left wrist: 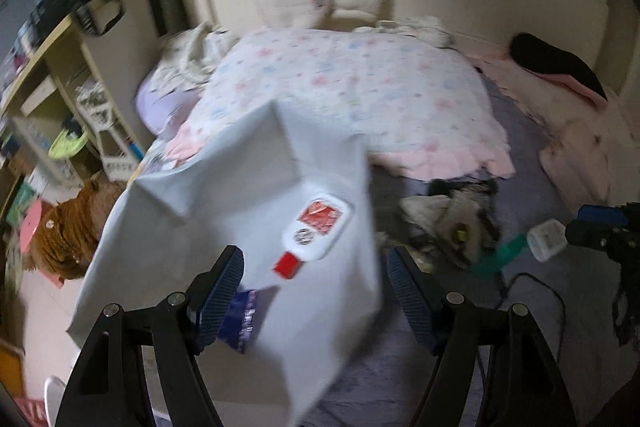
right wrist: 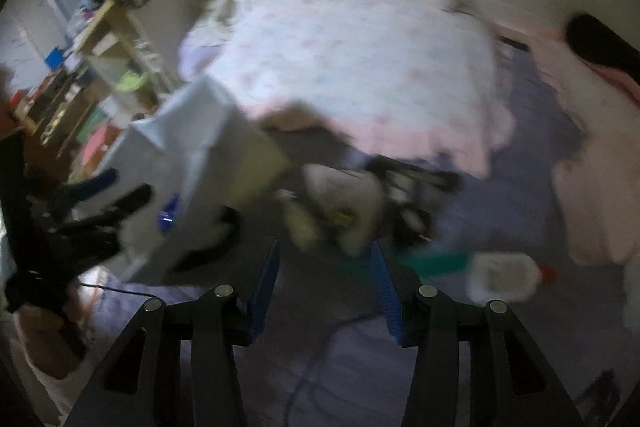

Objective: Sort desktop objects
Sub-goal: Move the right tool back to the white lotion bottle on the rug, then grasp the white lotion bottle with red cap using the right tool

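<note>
The left gripper (left wrist: 316, 291) is hovering with jaws apart and empty over the white-clothed table's (left wrist: 208, 203) near edge, where the red-capped white bottle (left wrist: 318, 225) is lying. The right gripper (right wrist: 324, 287) is likewise standing apart and empty, probably because a second bottle (right wrist: 504, 281) is lying just off the table on the purple bedding (right wrist: 520, 347).

Floral quilt (left wrist: 340, 87), wooden shelf (left wrist: 60, 75), black cable (left wrist: 536, 283)
</note>
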Tool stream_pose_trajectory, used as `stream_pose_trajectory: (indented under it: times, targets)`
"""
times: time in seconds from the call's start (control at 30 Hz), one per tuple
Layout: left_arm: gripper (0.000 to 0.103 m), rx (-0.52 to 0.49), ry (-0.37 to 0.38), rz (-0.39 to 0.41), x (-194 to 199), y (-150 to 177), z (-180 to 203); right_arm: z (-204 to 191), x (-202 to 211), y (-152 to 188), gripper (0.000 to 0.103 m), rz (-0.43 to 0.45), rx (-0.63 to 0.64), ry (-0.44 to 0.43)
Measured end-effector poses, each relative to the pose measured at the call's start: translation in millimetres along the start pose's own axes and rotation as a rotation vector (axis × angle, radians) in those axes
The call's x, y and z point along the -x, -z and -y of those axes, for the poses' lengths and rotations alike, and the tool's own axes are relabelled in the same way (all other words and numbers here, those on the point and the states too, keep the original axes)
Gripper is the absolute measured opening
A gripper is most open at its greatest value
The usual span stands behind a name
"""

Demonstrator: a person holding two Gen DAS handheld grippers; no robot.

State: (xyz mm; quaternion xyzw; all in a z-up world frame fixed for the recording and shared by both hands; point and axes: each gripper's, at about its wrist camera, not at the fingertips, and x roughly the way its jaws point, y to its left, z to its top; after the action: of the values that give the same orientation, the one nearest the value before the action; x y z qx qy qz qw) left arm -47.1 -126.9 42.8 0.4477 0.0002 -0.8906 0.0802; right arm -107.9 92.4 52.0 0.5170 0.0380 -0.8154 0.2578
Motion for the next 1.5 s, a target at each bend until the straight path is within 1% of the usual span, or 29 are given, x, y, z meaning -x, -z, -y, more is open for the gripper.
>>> stream_pose_trajectory:
  times: [0.1, 0.13, 0.2, 0.3, 0.37, 0.53, 0.6, 0.67, 0.77, 0.87, 0.93, 1.03, 1.17, 1.23, 1.33, 1.43, 1.5]
  targets:
    - [0.072, -0.038, 0.024, -0.002, 2.5, -0.9, 20.7, 40.2, 2.9, 14.2, 0.049, -0.005, -0.09, -0.005]
    - [0.072, -0.054, 0.037, -0.002, 3.5, -0.7, 29.6, 51.9, 2.9, 18.3, 0.054, -0.012, -0.119, -0.009]
    - [0.072, -0.072, 0.057, -0.001, 4.1, -0.5, 43.1, 77.6, -2.4, 27.8, 0.058, -0.042, -0.194, -0.008]
    - [0.072, -0.107, 0.086, -0.002, 3.0, 2.3, 68.4, 107.4, -12.5, 42.4, 0.058, -0.072, -0.281, -0.012]
    - [0.072, -0.124, 0.104, -0.004, 0.7, 5.4, 81.3, 121.6, -19.2, 49.4, 0.058, -0.098, -0.322, 0.005]
    - [0.072, -0.141, 0.158, -0.022, -9.6, 14.3, 107.7, 155.0, -31.3, 57.8, 0.058, -0.144, -0.436, 0.015]
    - [0.072, -0.156, 0.156, -0.026, -15.4, 19.0, 116.4, 162.7, -35.9, 58.7, 0.058, -0.165, -0.459, 0.035]
    - [0.072, -0.171, 0.149, -0.019, -22.4, 23.0, 122.3, 170.7, -41.1, 61.4, 0.058, -0.189, -0.465, 0.075]
    - [0.072, -0.161, 0.157, -0.035, -36.3, 26.8, 125.5, 182.1, -49.5, 64.2, 0.058, -0.217, -0.478, 0.108]
    - [0.072, -0.142, 0.197, -0.037, -45.8, 30.9, 125.8, 195.2, -54.0, 65.1, 0.058, -0.221, -0.525, 0.094]
    - [0.072, -0.139, 0.208, -0.042, -52.7, 32.5, 127.0, 202.1, -55.5, 65.3, 0.058, -0.213, -0.56, 0.074]
    - [0.072, -0.149, 0.206, -0.043, -59.7, 35.0, 129.4, 209.7, -59.8, 66.9, 0.058, -0.222, -0.593, 0.073]
    - [0.072, -0.158, 0.208, -0.013, -60.7, 35.3, 131.3, 215.7, -69.8, 69.9, 0.058, -0.254, -0.61, 0.099]
    - [0.072, -0.154, 0.21, -0.002, -62.7, 34.9, 132.0, 218.5, -73.7, 71.9, 0.058, -0.264, -0.629, 0.098]
    - [0.072, -0.145, 0.206, 0.005, -72.2, 35.3, 134.8, 219.3, -79.1, 73.7, 0.058, -0.278, -0.654, 0.083]
    - [0.072, -0.149, 0.188, -0.007, -81.4, 37.3, 138.4, 219.1, -80.7, 72.6, 0.058, -0.252, -0.67, 0.076]
    - [0.072, -0.163, 0.159, -0.013, -86.4, 38.3, 140.9, 220.5, -81.6, 70.4, 0.058, -0.226, -0.692, 0.079]
